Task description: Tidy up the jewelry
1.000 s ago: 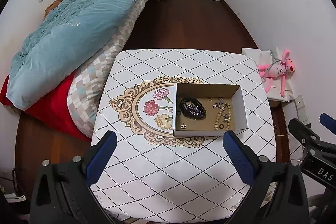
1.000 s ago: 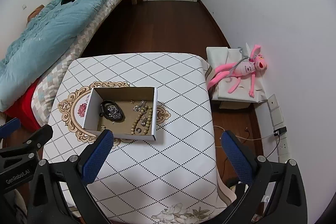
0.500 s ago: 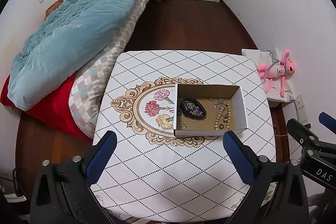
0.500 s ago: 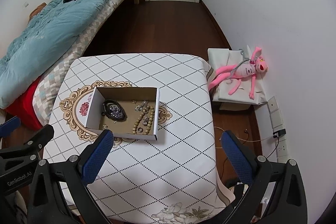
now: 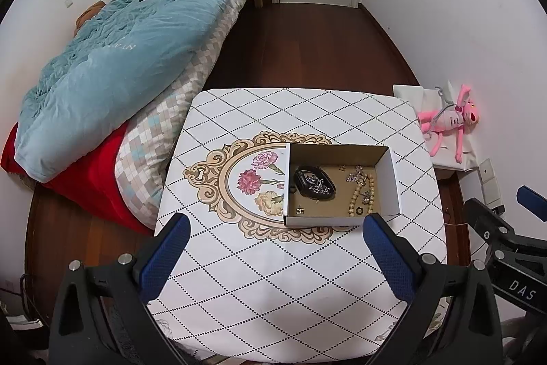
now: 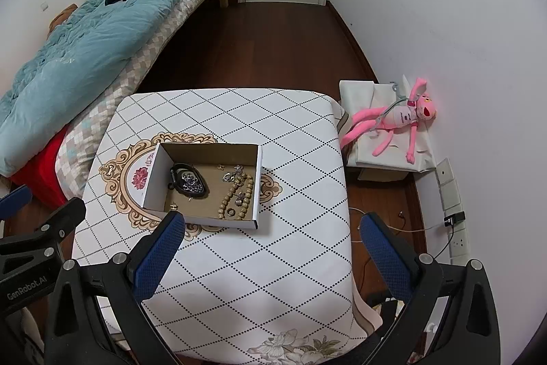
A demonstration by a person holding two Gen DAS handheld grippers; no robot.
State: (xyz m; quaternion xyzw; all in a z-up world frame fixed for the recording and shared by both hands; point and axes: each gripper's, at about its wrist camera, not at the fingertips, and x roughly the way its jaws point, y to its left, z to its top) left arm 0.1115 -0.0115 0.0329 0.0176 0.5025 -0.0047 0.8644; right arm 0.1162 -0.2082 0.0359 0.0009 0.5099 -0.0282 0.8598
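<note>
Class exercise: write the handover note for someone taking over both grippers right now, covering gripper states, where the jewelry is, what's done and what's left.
Left gripper: open, empty, above the table's near half.
Right gripper: open, empty, near the table's right edge.
Cardboard box sits on the table; inside are a black dish holding silvery pieces, a bead strand, a small ring and loose small pieces.
Done: nothing visibly sorted.
Left: all the organizing.
</note>
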